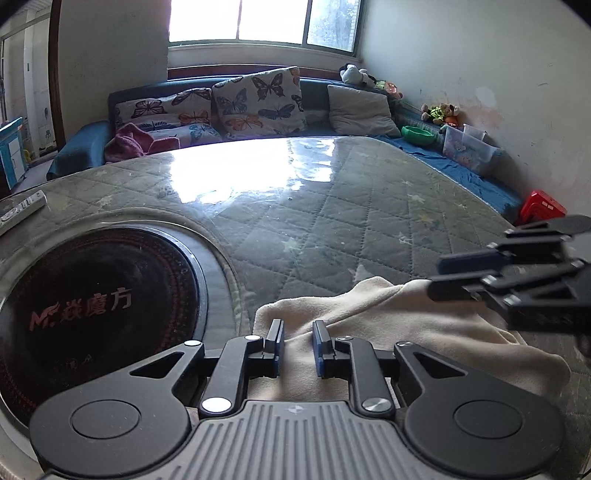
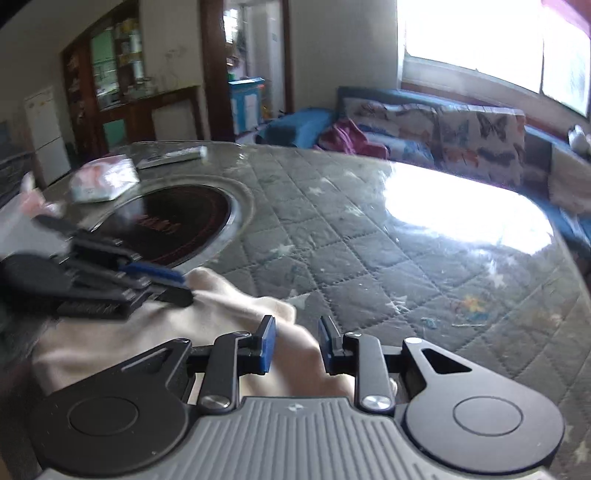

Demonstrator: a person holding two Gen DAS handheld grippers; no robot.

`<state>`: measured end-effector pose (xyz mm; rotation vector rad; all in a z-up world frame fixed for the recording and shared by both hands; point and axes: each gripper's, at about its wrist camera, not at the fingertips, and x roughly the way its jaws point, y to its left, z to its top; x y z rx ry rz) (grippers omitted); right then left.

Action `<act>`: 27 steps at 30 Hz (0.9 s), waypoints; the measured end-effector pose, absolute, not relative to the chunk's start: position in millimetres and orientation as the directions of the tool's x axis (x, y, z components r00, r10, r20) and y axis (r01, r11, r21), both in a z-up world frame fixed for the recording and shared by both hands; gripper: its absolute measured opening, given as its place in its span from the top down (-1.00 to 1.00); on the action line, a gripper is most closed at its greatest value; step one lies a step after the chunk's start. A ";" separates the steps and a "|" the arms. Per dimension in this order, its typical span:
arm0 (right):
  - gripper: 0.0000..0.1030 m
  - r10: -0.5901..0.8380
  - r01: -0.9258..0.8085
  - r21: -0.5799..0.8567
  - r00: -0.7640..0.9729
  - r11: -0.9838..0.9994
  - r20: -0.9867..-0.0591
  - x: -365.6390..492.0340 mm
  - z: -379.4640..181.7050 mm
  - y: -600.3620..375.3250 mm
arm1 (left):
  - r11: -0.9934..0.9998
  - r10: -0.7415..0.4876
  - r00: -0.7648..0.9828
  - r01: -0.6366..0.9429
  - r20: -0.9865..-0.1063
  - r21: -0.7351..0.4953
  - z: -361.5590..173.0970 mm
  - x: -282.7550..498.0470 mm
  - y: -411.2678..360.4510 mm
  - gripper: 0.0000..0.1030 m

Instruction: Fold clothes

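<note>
Left wrist view, nearest first: the left gripper (image 1: 298, 341) has its fingers spread, with a fold of the cream garment (image 1: 388, 332) lying in the gap but not pinched; the right gripper (image 2: 296, 341) is likewise spread over the garment's right portion, cloth between the fingers and ungripped. The garment lies bunched at the near edge of the quilted table cover (image 1: 369, 221), under a clear glossy sheet; creases run across it and its outline is irregular. To the left sits a round black induction hob (image 1: 99, 302), just beside the cloth but apart from it; a remote control (image 1: 22, 210) lies further left. Judgement: the step in hand is taking hold of two edges; each gripper should close on a single layer at a corner or hem, not on a bunched ridge, then draw outward to flatten before folding, keeping the cloth off the hob. Beyond the table, a blue sofa (image 1: 314, 92) carries butterfly cushions (image 1: 258, 99); a window (image 1: 266, 22) glares behind.
</note>
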<state>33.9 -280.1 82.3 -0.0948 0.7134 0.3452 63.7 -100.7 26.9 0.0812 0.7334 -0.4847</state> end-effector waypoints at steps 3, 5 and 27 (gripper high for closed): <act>0.54 0.269 -0.365 -0.005 0.697 0.931 -0.665 14.5 80.6 -284.1 | 0.893 -0.381 0.669 0.446 -0.638 -0.065 33.5 53.1 -96.0 0.63; 0.55 0.222 -0.343 -0.045 0.698 0.938 -0.680 7.7 75.6 -290.3 | 0.900 -0.374 0.689 0.432 -0.621 -0.062 39.1 42.6 -86.5 0.63; 0.42 0.259 -0.285 0.069 0.712 0.956 -0.652 -54.8 84.3 -318.8 | 0.929 -0.367 0.669 0.295 -0.646 -0.222 33.7 -22.7 -21.5 0.57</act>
